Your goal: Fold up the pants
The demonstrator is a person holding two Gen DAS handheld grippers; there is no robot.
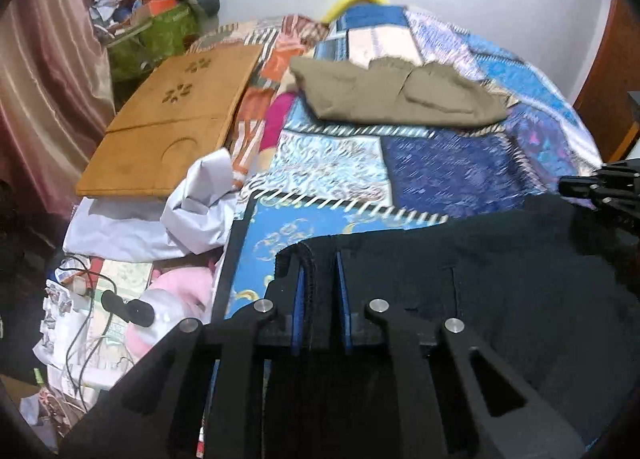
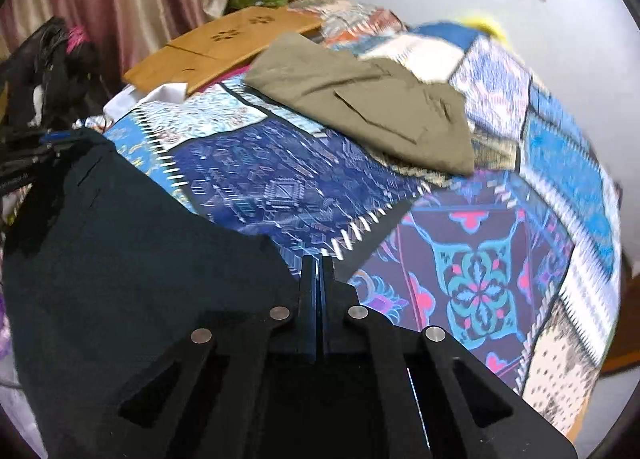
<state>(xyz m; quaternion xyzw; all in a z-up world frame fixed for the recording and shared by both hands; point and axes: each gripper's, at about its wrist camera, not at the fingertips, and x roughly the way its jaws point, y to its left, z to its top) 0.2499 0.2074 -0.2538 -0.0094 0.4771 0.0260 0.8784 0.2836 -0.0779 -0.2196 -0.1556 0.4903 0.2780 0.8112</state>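
Here the dark navy cloth pants [image 1: 480, 279] lie at the near edge of the patchwork quilt bed [image 1: 440, 171]; soft, limp, light, best taken by the thick hem. Left tongs [image 1: 320, 279] are pinched on that hem corner. Right tongs [image 2: 319, 279] are fully closed at the opposite edge; cloth between them can't be told.

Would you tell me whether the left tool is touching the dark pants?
Touching. The left wrist view shows the left tool with its blue pads pinching the thick edge of the dark pants.
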